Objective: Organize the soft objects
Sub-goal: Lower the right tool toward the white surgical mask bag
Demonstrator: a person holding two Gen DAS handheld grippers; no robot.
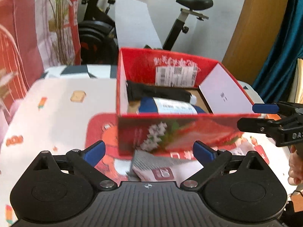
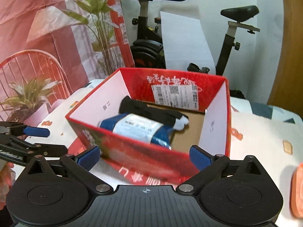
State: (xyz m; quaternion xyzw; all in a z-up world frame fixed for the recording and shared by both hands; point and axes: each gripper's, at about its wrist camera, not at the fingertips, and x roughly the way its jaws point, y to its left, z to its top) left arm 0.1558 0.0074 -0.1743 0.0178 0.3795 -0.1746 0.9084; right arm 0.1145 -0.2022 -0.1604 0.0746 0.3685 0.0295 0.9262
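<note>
A red cardboard box (image 1: 170,132) stands open on the table; it also shows in the right wrist view (image 2: 151,157). Inside lie a black sock with a white toe (image 1: 157,91) (image 2: 151,111) and a blue soft packet with a white label (image 1: 170,106) (image 2: 138,127). A grey and pink packet (image 1: 153,167) lies on the table just in front of the box, between my left gripper's (image 1: 149,152) open fingers. My right gripper (image 2: 144,157) is open and empty at the box's near wall; it also shows at the right of the left wrist view (image 1: 251,117).
The table has a white patterned cloth (image 1: 56,113) with a red mat under the box. An exercise bike (image 2: 147,43) and a white board stand behind. A plant (image 2: 28,98) and a red chair are at the left. An orange object (image 2: 297,189) sits at the right edge.
</note>
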